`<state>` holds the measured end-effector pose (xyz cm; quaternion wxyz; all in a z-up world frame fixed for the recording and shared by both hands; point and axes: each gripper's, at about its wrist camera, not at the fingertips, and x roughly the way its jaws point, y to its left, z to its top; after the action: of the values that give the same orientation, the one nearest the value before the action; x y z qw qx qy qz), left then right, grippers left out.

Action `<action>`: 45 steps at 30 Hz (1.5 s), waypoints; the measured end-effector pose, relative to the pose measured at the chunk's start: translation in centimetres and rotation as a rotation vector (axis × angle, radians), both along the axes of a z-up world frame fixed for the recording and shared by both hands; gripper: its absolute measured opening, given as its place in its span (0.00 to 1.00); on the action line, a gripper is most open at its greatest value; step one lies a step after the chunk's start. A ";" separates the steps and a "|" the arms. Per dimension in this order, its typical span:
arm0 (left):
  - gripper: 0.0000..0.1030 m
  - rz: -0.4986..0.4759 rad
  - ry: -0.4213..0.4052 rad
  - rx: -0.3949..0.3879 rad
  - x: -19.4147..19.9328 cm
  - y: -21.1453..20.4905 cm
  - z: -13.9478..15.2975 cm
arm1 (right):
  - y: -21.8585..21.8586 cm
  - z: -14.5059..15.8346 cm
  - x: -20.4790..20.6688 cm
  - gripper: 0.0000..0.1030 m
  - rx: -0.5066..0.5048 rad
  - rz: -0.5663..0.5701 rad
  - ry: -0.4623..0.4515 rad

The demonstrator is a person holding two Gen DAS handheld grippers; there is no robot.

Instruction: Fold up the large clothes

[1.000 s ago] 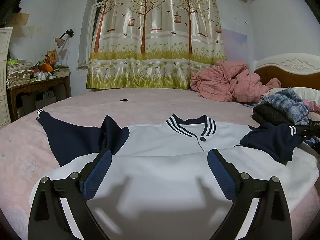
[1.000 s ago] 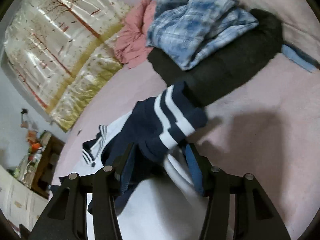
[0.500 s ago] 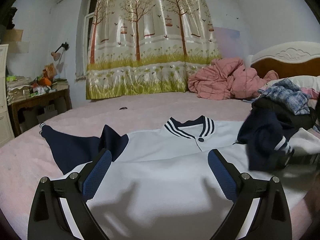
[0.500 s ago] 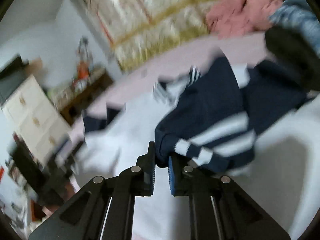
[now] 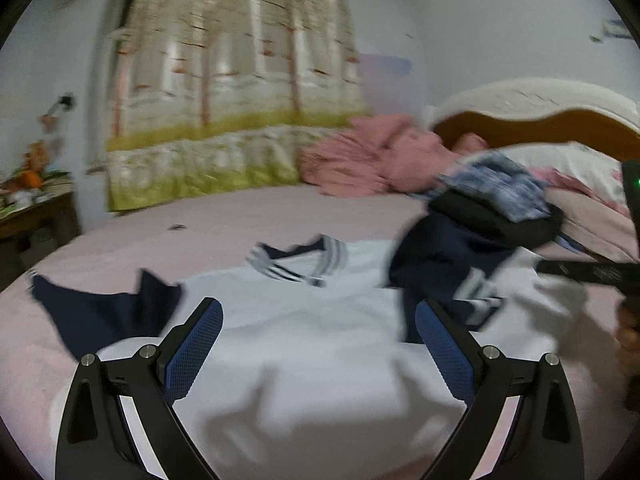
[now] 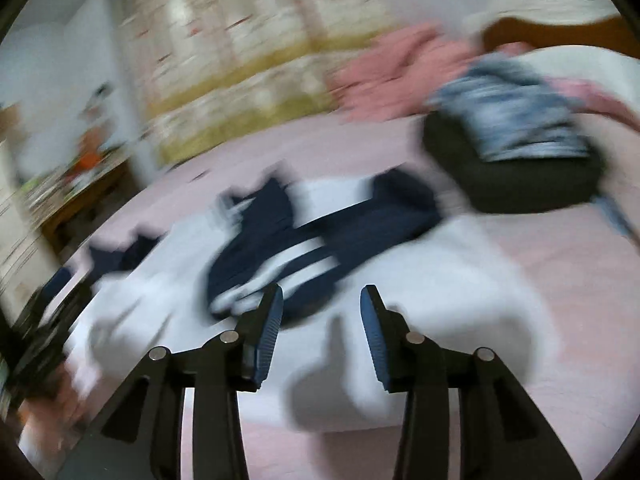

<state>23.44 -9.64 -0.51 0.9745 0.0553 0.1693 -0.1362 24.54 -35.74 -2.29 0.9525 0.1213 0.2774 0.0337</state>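
Note:
A white jacket [image 5: 304, 344] with navy sleeves and a striped collar [image 5: 298, 260] lies spread on the pink bed. Its right navy sleeve [image 5: 444, 276] is folded inward over the white body [image 6: 400, 268], its striped cuff [image 6: 276, 276] lying just ahead of my right gripper. My right gripper [image 6: 320, 312] hovers over the jacket with its jaws opening and nothing between them. The left navy sleeve [image 5: 96, 312] lies stretched out to the left. My left gripper [image 5: 318, 340] stands wide open above the jacket's lower body, holding nothing. Both views are blurred.
A pile of dark and blue plaid clothes [image 5: 500, 204] and a pink quilt [image 5: 372, 156] lie at the bed's far right, by the wooden headboard [image 5: 560, 120]. A tree-print curtain [image 5: 232, 92] hangs behind. A cluttered wooden table [image 5: 32, 208] stands at left. The other gripper's black body [image 5: 592, 272] shows at right.
My right gripper took the navy sleeve by its cuff, carried it inward over the white body and let it go; its jaws have parted. My left gripper drifted slightly, staying open.

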 end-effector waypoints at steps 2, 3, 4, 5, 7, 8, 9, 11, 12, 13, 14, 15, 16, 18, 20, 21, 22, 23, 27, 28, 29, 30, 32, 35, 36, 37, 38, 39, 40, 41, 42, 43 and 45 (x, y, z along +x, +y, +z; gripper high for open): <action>0.95 -0.051 0.030 0.037 0.6 -3.0 0.1 | -1.5 0.3 0.7 0.40 -0.072 -0.099 0.000; 0.91 -0.077 0.044 0.053 1.0 -4.3 0.0 | -2.1 0.1 0.8 0.40 -0.102 -0.124 0.007; 0.87 -0.102 0.063 0.064 1.3 -5.6 -0.1 | -2.6 0.0 1.1 0.40 -0.105 -0.136 0.015; 0.76 -0.146 0.100 0.077 2.0 -6.9 -0.3 | -2.9 -0.3 1.4 0.40 -0.086 -0.133 0.029; 0.56 -0.229 0.174 0.109 3.1 -8.8 -0.8 | -3.9 -0.9 1.9 0.38 -0.034 -0.116 0.064; 0.54 -0.267 0.205 0.122 3.5 -9.6 -1.1 | -4.3 -1.2 2.1 0.37 -0.021 -0.118 0.080; 0.54 -0.303 0.233 0.137 3.8 -10.3 -1.5 | -4.5 -1.5 2.2 0.37 -0.014 -0.121 0.094; 0.54 -0.324 0.260 0.191 4.2 -11.5 -2.1 | -4.5 -2.1 2.3 0.37 0.005 -0.100 0.115; 0.54 -0.333 0.266 0.223 4.3 -11.9 -2.3 | -4.5 -2.3 2.4 0.37 0.011 -0.096 0.118; 0.54 -0.338 0.264 0.264 4.4 -12.5 -2.6 | -4.5 -2.4 2.6 0.38 0.017 -0.093 0.120; 0.54 -0.320 0.251 0.305 4.6 -13.1 -2.9 | -4.5 -2.6 2.6 0.38 0.019 -0.088 0.123; 0.54 -0.296 0.235 0.333 4.8 -13.3 -3.2 | -4.4 -2.7 2.6 0.38 0.018 -0.083 0.126; 0.54 -0.245 0.197 0.378 5.4 -13.9 -3.5 | -4.2 -2.9 2.7 0.38 0.015 -0.076 0.131; 0.57 -0.147 0.152 0.435 7.1 -14.2 -3.9 | -3.7 -3.1 2.9 0.38 -0.009 -0.064 0.135; 0.44 -0.073 0.182 0.391 9.1 -12.8 -3.6 | -3.0 -3.0 2.8 0.38 -0.043 -0.057 0.131; 0.26 -0.047 0.205 0.343 9.9 -11.7 -3.3 | -2.8 -3.1 2.8 0.38 -0.055 -0.055 0.131; 0.16 -0.024 0.245 0.272 10.9 -10.2 -3.1 | -2.7 -3.2 2.9 0.38 -0.063 -0.053 0.134; 0.11 0.020 0.276 0.196 11.8 -8.3 -2.9 | -2.7 -3.3 3.0 0.38 -0.065 -0.053 0.140; 0.10 0.126 0.342 -0.033 13.1 -1.7 -2.8 | -2.8 -3.6 3.2 0.38 -0.059 -0.056 0.160; 0.10 0.127 0.344 -0.043 13.1 -0.9 -2.9 | -2.8 -3.6 3.2 0.38 -0.062 -0.056 0.158; 0.10 0.124 0.338 -0.032 12.8 -0.2 -2.9 | -2.8 -3.6 3.2 0.38 -0.069 -0.056 0.158; 0.10 0.132 0.326 -0.009 12.4 0.2 -2.8 | -2.8 -3.6 3.3 0.38 -0.071 -0.056 0.159; 0.10 0.162 0.314 0.038 11.5 0.8 -3.0 | -2.7 -3.7 3.5 0.38 -0.084 -0.052 0.161; 0.18 0.125 0.298 0.072 9.8 0.6 -2.9 | -2.6 -3.7 3.6 0.38 -0.098 -0.051 0.163; 0.31 0.102 0.270 0.095 8.9 0.1 -2.7 | -2.7 -3.7 3.7 0.38 -0.101 -0.052 0.163; 0.41 0.088 0.246 0.107 7.8 -0.4 -2.4 | -2.6 -3.7 3.6 0.38 -0.104 -0.052 0.163; 0.66 0.070 0.228 0.107 7.4 -0.7 -2.0 | -2.6 -3.7 3.6 0.38 -0.105 -0.052 0.163; 0.81 0.037 0.214 0.083 7.0 -1.1 -1.5 | -2.6 -3.7 3.6 0.38 -0.105 -0.053 0.163; 0.82 0.011 0.209 0.059 6.9 -1.4 -1.1 | -2.6 -3.7 3.6 0.38 -0.106 -0.053 0.163; 0.82 -0.018 0.208 0.036 6.8 -1.7 -0.6 | -2.6 -3.7 3.6 0.38 -0.106 -0.053 0.163; 0.82 -0.039 0.207 0.029 7.1 -2.1 -0.3 | -2.6 -3.7 3.6 0.38 -0.108 -0.053 0.163; 0.82 -0.046 0.201 0.042 7.4 -2.7 -0.1 | -2.4 -3.6 3.6 0.38 -0.110 -0.054 0.163; 0.82 -0.041 0.200 0.101 8.4 -4.1 0.0 | -2.3 -3.6 3.5 0.38 -0.111 -0.054 0.163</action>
<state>31.83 -13.74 -0.53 0.9457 0.0941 0.2713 -0.1522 28.07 -38.04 -5.91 0.9325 0.0781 0.3523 -0.0176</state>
